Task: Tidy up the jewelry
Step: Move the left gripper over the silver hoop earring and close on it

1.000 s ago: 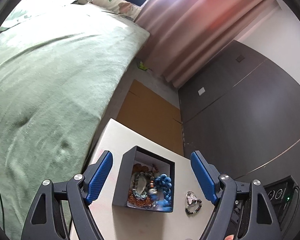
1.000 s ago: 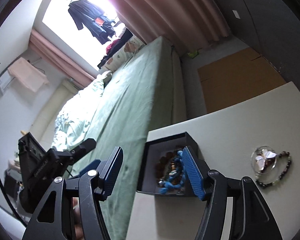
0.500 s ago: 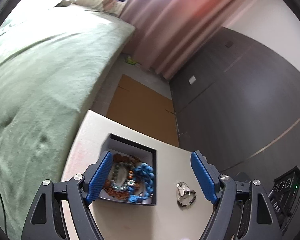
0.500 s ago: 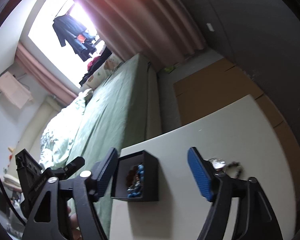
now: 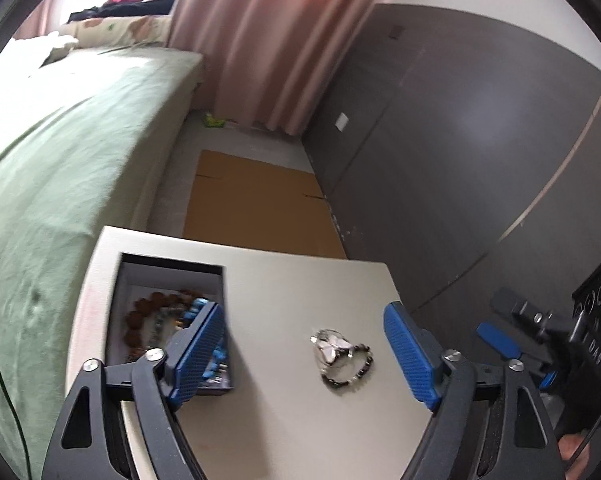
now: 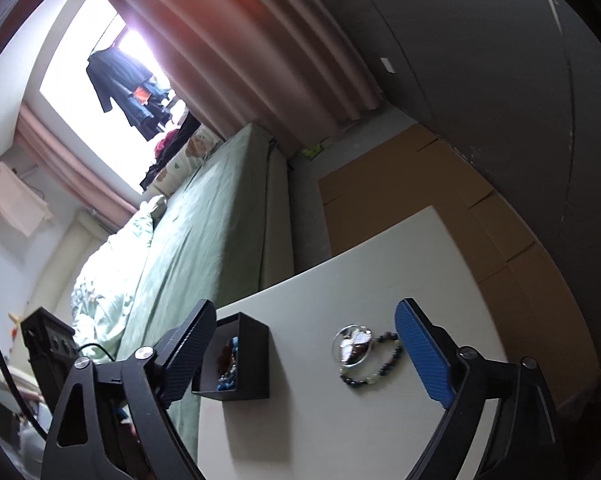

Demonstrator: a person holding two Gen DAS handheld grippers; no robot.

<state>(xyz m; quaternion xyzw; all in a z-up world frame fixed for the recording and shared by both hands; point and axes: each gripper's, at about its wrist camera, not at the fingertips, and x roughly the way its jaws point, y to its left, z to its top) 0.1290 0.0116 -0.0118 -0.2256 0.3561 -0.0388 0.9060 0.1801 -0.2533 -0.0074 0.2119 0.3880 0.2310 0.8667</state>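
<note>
The beaded bracelet (image 5: 346, 362) lies loose on the pale bench (image 5: 300, 292), well clear of the black jewelry box (image 5: 172, 312), which sits toward 9 o'clock from it in the left wrist view. A silvery, glassy charm (image 5: 329, 346) is attached at the bracelet's 10 o'clock side.

I judge the bracelet light and limp: a strand of small dark beads that will sag and swing once lifted, and round beads may roll out of a shallow pinch. The charm looks like the stiffest and bulkiest part, but it seems smooth and possibly fragile, so a grip across the bead strand just beside it, at about 4 o'clock from the charm, looks safer.

The left gripper (image 5: 304, 354) has its jaws spread wide and holds nothing; the bracelet lies between them, nearer the right-hand pad. The right gripper (image 6: 304, 360) is likewise wide open and empty, with the bracelet (image 6: 370, 360) lying just inside its blue pad (image 6: 420, 356).

Hard to read: the left jaw covers the box's near corner in both views, so the contents show only in part, brown beads (image 5: 148, 312) and something blue (image 5: 198, 306). Motion blur softens the charm, and whether it is glass or metal I cannot tell. From the right wrist view the box (image 6: 240, 360) is seen side-on, its interior mostly hidden.
</note>
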